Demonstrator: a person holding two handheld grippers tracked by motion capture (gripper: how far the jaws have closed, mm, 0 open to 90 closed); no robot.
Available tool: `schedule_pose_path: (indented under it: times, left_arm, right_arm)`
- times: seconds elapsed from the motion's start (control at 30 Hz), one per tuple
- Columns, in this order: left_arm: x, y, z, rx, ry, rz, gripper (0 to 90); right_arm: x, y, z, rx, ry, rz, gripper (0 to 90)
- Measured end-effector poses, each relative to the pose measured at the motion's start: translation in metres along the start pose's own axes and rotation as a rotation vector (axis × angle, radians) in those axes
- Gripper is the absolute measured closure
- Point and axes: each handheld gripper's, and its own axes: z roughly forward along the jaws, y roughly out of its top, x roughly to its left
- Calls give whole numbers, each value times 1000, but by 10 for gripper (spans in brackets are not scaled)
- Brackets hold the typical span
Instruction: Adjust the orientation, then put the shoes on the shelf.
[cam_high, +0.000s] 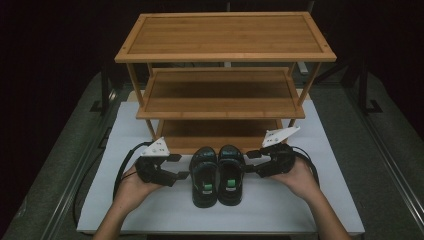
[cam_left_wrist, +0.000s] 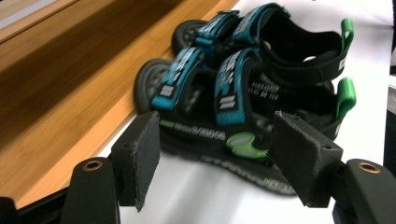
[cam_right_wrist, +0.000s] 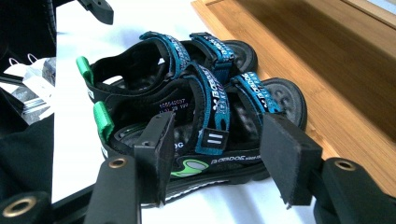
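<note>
High view showed two sandals side by side on the white mat (cam_high: 280, 210), toes toward the rack (cam_high: 225, 90), heels toward me. Left sandal (cam_high: 204, 176) and right sandal (cam_high: 231, 174) touched along their inner sides, just in front of the rack's bottom shelf.

My left gripper (cam_high: 184, 167) sat just left of the left sandal, jaws pointing at its outer side. Left gripper view: my jaws stood partly open, one pad low left, one low right, the sandal's sole edge between them but farther off, no pad on it. Blue straps, green heel tabs visible; wooden shelf edge ran along the left of that view. Slight blur.

My right gripper (cam_high: 252, 162) sat just right of the right sandal, jaws aimed at its outer side. Right gripper view: jaws partly open, straddling the sandal's midsection, strap and sole showing between the pads. Pads looked very near the sole; couldn't tell if they touched, no squeeze visible. Other sandal lay behind it, rack shelf to the right of that view.

Both hands held the grippers low over the mat.
</note>
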Motion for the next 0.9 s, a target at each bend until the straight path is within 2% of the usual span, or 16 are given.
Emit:
schedule_pose_path:
  times: [0.2,0.5,0.8,0.9]
  left_arm:
    - [-2,12,20,27,-33,31,341]
    - [-2,19,35,45,-53,36,371]
    - [0,19,48,79,-82,46,476]
    - [-1,19,51,92,-88,49,553]
  right_arm:
    - [3,1,9,8,4,2,473]
    - [4,1,18,17,4,10,502]
    - [3,-2,28,36,9,26,550]
    - [4,-2,34,38,8,31,566]
